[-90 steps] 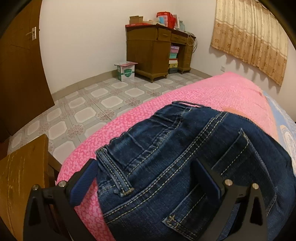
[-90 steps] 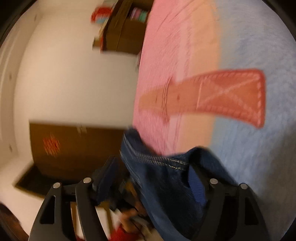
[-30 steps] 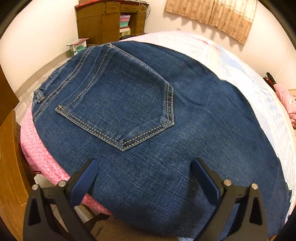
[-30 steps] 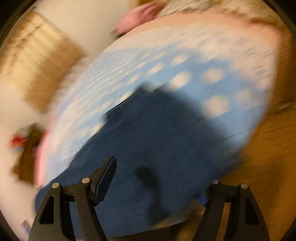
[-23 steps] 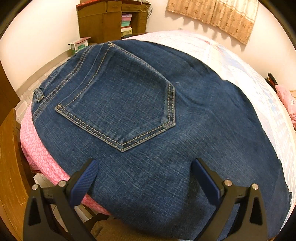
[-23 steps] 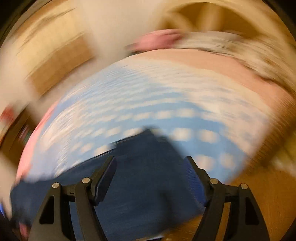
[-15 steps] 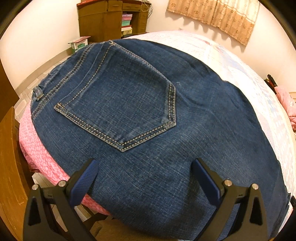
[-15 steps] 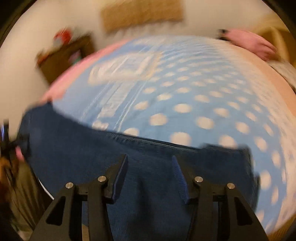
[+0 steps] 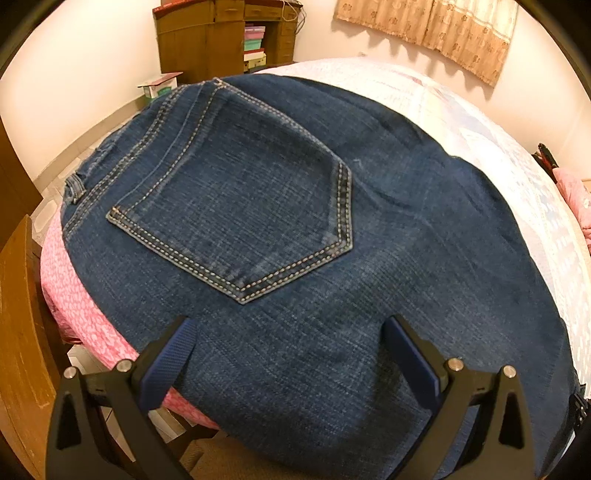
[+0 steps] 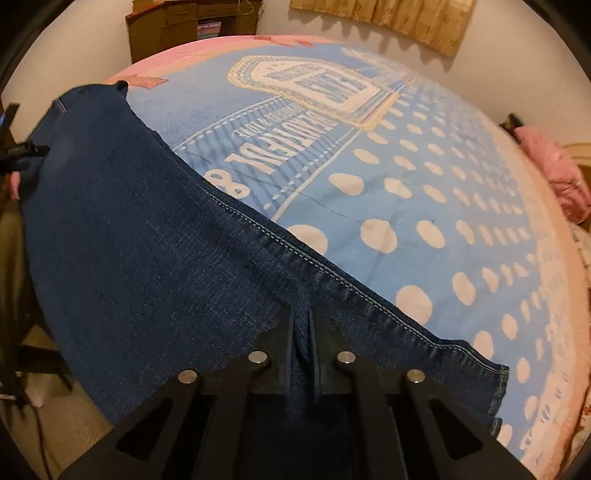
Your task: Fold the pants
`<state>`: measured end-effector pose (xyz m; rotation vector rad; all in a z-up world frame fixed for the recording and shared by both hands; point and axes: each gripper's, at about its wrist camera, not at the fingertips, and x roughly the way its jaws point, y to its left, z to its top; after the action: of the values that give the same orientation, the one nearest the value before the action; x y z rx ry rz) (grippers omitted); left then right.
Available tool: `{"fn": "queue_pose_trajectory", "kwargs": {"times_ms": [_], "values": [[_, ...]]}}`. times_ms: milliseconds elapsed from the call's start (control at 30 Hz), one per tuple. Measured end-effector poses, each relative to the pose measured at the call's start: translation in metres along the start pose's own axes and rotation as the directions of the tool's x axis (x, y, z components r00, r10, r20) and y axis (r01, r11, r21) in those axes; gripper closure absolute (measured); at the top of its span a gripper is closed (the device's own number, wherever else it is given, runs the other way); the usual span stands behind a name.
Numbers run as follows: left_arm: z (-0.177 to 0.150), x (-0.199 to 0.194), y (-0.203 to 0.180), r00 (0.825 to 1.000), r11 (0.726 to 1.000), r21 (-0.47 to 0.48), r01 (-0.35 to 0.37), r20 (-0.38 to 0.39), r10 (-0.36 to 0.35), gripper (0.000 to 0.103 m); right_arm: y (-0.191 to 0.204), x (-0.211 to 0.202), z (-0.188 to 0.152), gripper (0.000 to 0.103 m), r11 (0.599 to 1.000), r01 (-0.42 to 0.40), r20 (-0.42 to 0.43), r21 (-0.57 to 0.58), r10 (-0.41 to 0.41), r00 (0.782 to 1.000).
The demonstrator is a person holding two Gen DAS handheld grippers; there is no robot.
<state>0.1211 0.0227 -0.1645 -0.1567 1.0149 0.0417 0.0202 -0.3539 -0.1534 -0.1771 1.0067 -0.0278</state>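
While right pinches, left idles:
right gripper (image 10: pixel 301 332): jaws nearly closed, clamping a fold of the jeans (image 10: pixel 147 258) leg near the hem
left gripper (image 9: pixel 291 354): jaws spread wide, holding nothing, above the seat
jeans: flat along the near edge of the bed (image 10: pixel 424 184), back pocket (image 9: pixel 240 206) up
far: wooden desk (image 9: pixel 221 33), curtain (image 9: pixel 436 29)

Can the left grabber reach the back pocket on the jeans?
Probably yes. The left gripper is open just above the jeans, and the back pocket lies flat right ahead of its fingers with nothing on top of it or in the way.
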Motion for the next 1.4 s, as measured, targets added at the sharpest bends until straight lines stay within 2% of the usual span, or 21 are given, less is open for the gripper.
{"fn": "queue_pose_trajectory", "kwargs": {"times_ms": [133,267,367,533,633,700,767,800,833,867,967,1000,1033,1100,1133,1167,1200,1233,1333,1400], "values": [[0.0,-0.001,-0.002,1.0,1.0,0.0,0.001,0.002,-0.001,0.0,-0.002,-0.01,0.006,0.098,0.994,0.087,0.072,0.059,-0.091,0.993],[-0.002,-0.002,-0.006,1.0,1.0,0.009,-0.009,0.006,0.009,0.0,0.001,-0.022,0.02,0.098,0.976,0.196,0.169,0.099,-0.211,0.963],[-0.003,-0.004,-0.009,1.0,1.0,0.011,-0.012,0.008,0.012,0.0,-0.001,-0.015,0.033,0.098,0.968,0.197,0.185,0.158,-0.225,0.957],[-0.003,-0.006,-0.009,1.0,1.0,0.011,-0.008,0.005,0.008,0.0,-0.013,0.023,0.036,0.094,0.972,0.092,0.116,0.217,-0.12,0.986],[-0.002,-0.005,-0.009,1.0,1.0,0.008,-0.011,0.001,0.01,0.0,-0.03,0.008,0.022,0.084,0.95,-0.026,0.161,0.311,-0.026,0.987],[-0.001,-0.004,-0.01,1.0,1.0,0.01,-0.012,0.001,0.012,0.0,-0.045,-0.018,0.005,0.077,0.917,-0.086,0.236,0.39,-0.009,0.972],[-0.001,-0.004,-0.009,1.0,1.0,0.006,-0.006,0.001,0.006,0.0,-0.072,-0.052,-0.029,0.059,0.847,-0.116,0.313,0.519,-0.062,0.948],[-0.001,-0.004,-0.009,1.0,1.0,0.003,-0.004,0.001,0.004,0.0,-0.085,-0.063,-0.047,0.058,0.801,-0.119,0.318,0.587,-0.093,0.943],[-0.001,-0.004,-0.009,1.0,1.0,0.002,-0.005,0.002,0.005,0.0,-0.098,-0.07,-0.068,0.058,0.746,-0.128,0.312,0.654,-0.112,0.943],[-0.001,-0.004,-0.009,1.0,1.0,0.003,-0.008,0.003,0.008,0.0,-0.112,-0.074,-0.094,0.058,0.674,-0.144,0.296,0.725,-0.117,0.948],[-0.002,-0.005,-0.009,1.0,1.0,0.002,-0.014,0.008,0.014,0.0,-0.126,-0.079,-0.158,0.06,0.514,-0.139,0.229,0.847,-0.116,0.967],[-0.002,-0.005,-0.009,1.0,1.0,0.0,-0.014,0.008,0.014,0.0,-0.125,-0.08,-0.168,0.062,0.492,-0.146,0.229,0.858,-0.113,0.967],[-0.002,-0.005,-0.01,1.0,1.0,-0.001,-0.014,0.007,0.014,0.0,-0.122,-0.081,-0.18,0.064,0.454,-0.163,0.233,0.876,-0.102,0.967],[-0.002,-0.006,-0.009,1.0,1.0,-0.001,-0.014,0.009,0.014,0.0,-0.115,-0.08,-0.2,0.064,0.353,-0.163,0.209,0.921,-0.094,0.973],[-0.003,-0.006,-0.009,1.0,1.0,-0.002,-0.013,0.009,0.013,0.0,-0.112,-0.077,-0.211,0.064,0.285,-0.181,0.212,0.941,-0.081,0.974],[-0.003,-0.007,-0.008,1.0,1.0,-0.004,-0.009,0.008,0.009,0.0,-0.11,-0.072,-0.221,0.069,0.226,-0.231,0.249,0.947,-0.055,0.967],[-0.004,-0.007,-0.007,1.0,1.0,-0.006,-0.005,0.007,0.005,0.0,-0.11,-0.065,-0.228,0.075,0.185,-0.275,0.285,0.943,-0.03,0.958],[-0.004,-0.007,-0.005,1.0,1.0,-0.009,-0.001,0.007,0.001,0.0,-0.109,-0.061,-0.231,0.082,0.164,-0.307,0.315,0.937,-0.022,0.949],[-0.007,-0.009,-0.002,1.0,1.0,-0.008,0.0,0.009,0.0,0.0,-0.103,-0.049,-0.237,0.082,0.068,-0.42,0.42,0.905,0.004,0.907],[-0.007,-0.011,0.0,1.0,1.0,-0.009,0.002,0.01,-0.002,0.0,-0.102,-0.044,-0.234,0.082,0.046,-0.445,0.445,0.894,0.027,0.895]]}}
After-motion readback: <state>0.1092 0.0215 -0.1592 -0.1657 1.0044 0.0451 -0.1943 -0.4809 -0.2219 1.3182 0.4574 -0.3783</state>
